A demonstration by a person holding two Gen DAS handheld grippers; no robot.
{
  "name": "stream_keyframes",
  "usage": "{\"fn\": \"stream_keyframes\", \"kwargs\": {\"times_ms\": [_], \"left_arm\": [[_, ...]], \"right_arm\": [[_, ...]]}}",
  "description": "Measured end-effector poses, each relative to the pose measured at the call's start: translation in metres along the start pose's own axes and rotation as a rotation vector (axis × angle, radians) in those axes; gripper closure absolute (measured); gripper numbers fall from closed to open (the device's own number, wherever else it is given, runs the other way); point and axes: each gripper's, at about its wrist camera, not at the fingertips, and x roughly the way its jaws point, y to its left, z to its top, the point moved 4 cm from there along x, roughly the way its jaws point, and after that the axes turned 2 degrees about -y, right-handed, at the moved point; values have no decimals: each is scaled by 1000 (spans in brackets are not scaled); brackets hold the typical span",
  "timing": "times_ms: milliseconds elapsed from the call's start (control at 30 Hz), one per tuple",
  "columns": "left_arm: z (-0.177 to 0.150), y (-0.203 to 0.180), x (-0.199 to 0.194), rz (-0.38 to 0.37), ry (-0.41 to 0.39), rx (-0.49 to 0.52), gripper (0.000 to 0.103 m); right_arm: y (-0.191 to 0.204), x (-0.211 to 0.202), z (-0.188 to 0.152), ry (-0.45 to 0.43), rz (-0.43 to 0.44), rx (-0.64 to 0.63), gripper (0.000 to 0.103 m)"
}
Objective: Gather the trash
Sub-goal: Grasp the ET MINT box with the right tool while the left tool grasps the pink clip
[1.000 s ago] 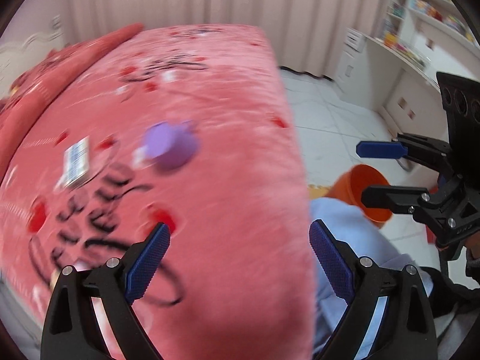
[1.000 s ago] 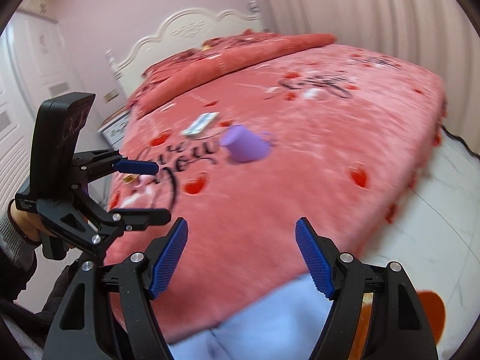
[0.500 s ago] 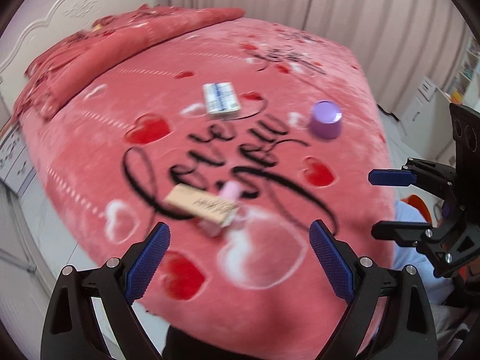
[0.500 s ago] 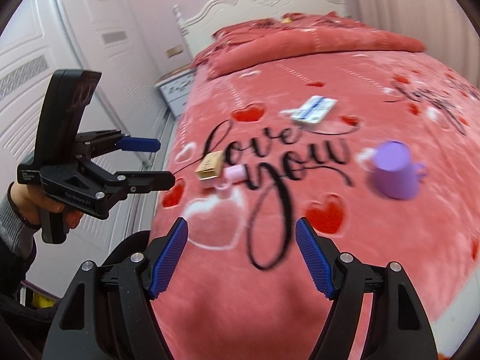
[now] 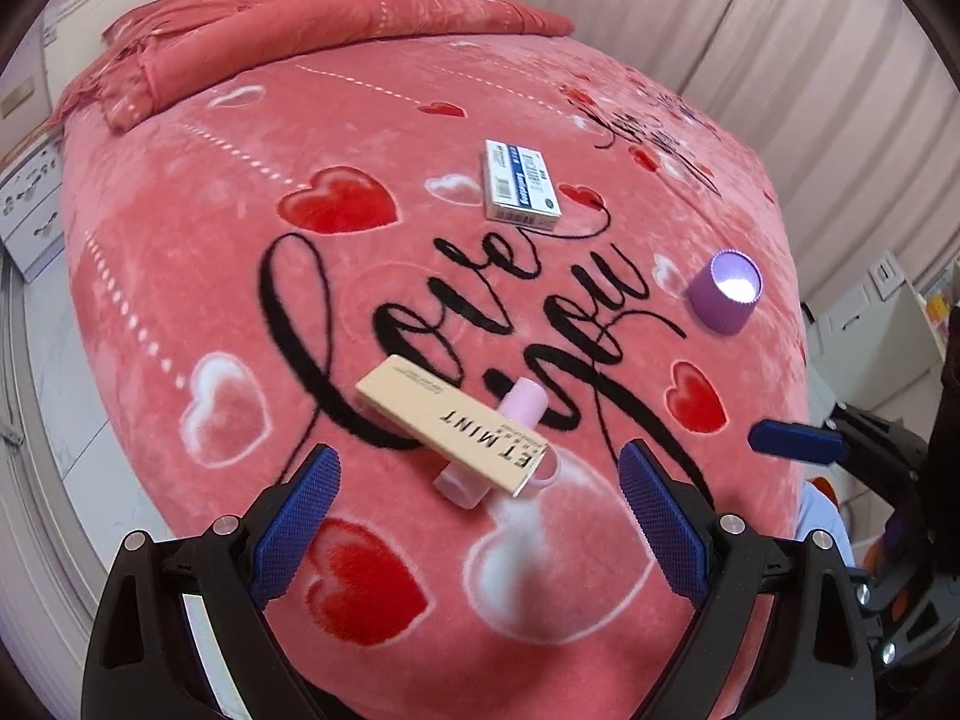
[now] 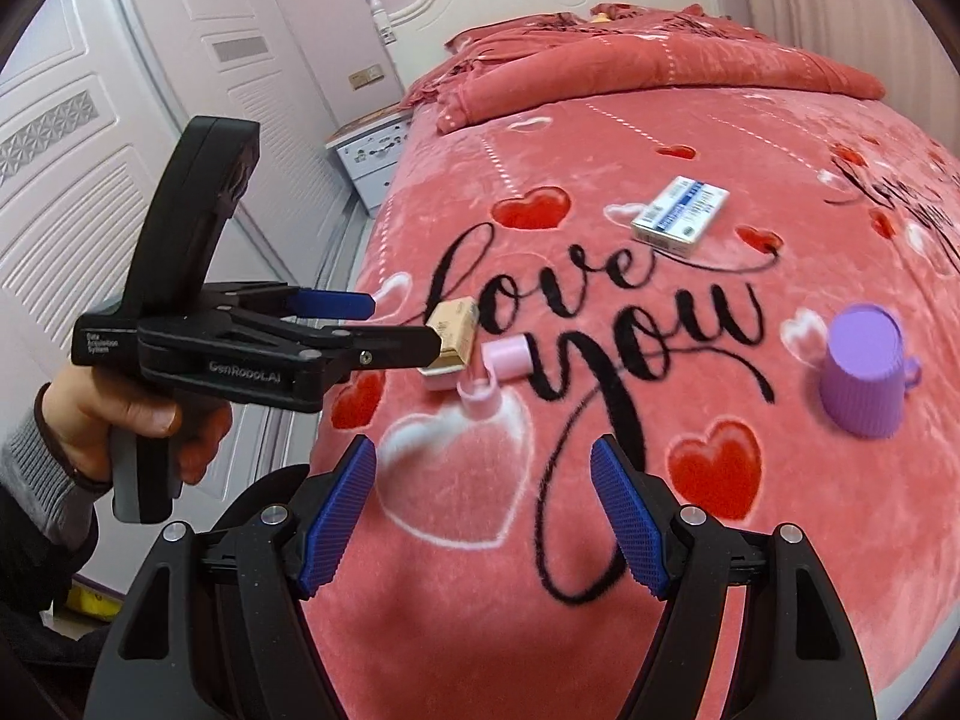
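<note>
We see both hand-held grippers, left (image 5: 474,510) and right (image 6: 483,510), released over the bed (image 5: 210,276) edge, near the beige box (image 5: 450,423).

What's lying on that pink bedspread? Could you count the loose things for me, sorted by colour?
Beige: 1, the long carton printed with MINT, lying across the pink piece.
Pink: 1, a small cup-like item on its side under the carton.
Purple: 1, an upside-down ribbed cup.
White and blue: 1, a flat box.
Total: 4 items on the bedspread.
</note>
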Motion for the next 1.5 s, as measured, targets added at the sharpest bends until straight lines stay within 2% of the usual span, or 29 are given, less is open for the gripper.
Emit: {"fn": "stream_keyframes", "kwargs": {"times_ms": [200, 367, 467, 500, 700, 833, 967, 1100, 1267, 1500], "left_arm": [[-14, 30, -18, 71, 5, 6, 10], [-21, 60, -24, 94, 18, -23, 10], [-23, 70, -24, 94, 18, -26, 10], [-24, 72, -23, 91, 20, -25, 10], [-25, 75, -14, 74, 29, -10, 10], [-25, 74, -9, 60, 33, -10, 10], [-24, 69, -6, 55, 36, 2, 10], [-23, 60, -5, 51, 43, 25, 10], [-17, 42, -1, 34, 51, 82, 10], [-6, 0, 17, -35, 61, 211, 10]], "right_arm": [[19, 31, 21, -4, 33, -58, 29], [32, 62, 31, 26, 34, -90, 31], [33, 79, 36, 45, 28, -99, 39], [31, 83, 38, 49, 19, -101, 45], [24, 103, 36, 91, -8, -100, 52], [22, 108, 34, 103, -20, -107, 69], [20, 113, 33, 115, -31, -121, 76], [21, 104, 34, 80, -24, -124, 76], [10, 69, 38, 23, -29, -87, 76], [-24, 16, 14, -11, -94, 1, 76]]}}
